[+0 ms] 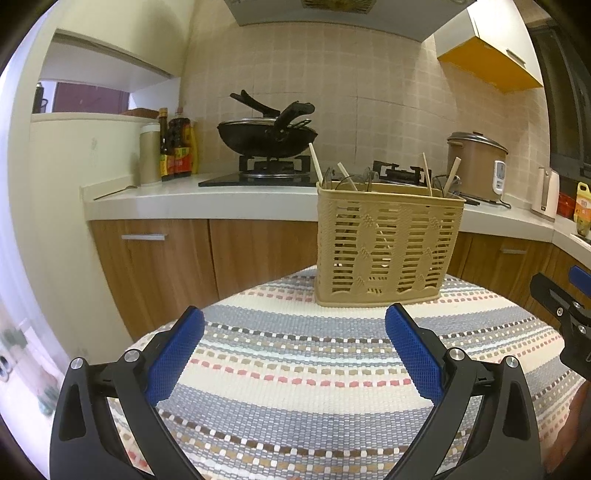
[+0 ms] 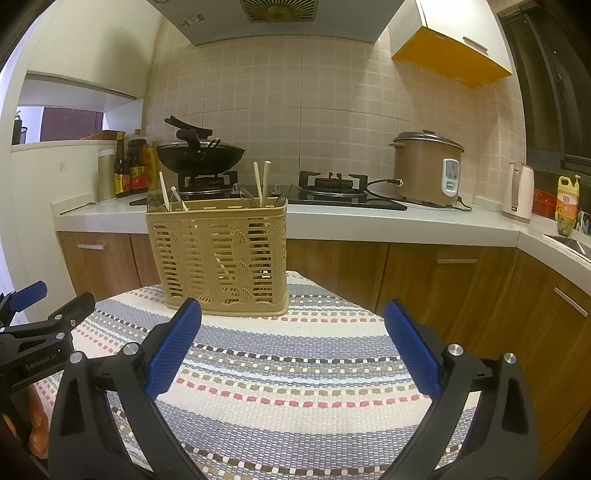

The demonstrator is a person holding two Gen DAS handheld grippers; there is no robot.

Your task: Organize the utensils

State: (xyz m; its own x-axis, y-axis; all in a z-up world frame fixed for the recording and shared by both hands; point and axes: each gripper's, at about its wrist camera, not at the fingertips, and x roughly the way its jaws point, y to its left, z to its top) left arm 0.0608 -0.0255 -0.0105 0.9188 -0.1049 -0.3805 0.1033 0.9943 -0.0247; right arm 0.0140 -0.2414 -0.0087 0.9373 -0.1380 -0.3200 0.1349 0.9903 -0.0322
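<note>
Left gripper: jaws spread wide, blue pads well apart, nothing between, nothing touched. Hovers above near part of striped mat, pointing toward far edge. Also seen at left edge of right wrist view, black arm w/ blue tip.

Right gripper: likewise wide open, holds nothing, pads apart over mat. Shows partly at right edge of left wrist view.

Utensil basket, beige slotted plastic, upright near far edge of mat, ahead of both grippers, not touching either. In right wrist view sits left of centre, just beyond left pad. Chopsticks stand tilted in it, tips above rim; clear plastic utensil ends also poke up, kind hard to tell.

Mat: woven, stripes grey, cream, pink, brown; covers whole tabletop.

Room: kitchen. White counter behind, wood cabinet doors below. Black wok w/ lid on left burner; second burner bare. Sauce bottles at counter's left end. Brown rice cooker at right, cord trailing. White kettle, yellow oil bottle toward right corner. Tan tiled wall, range hood above, yellow-bottomed wall cabinet upper right.
</note>
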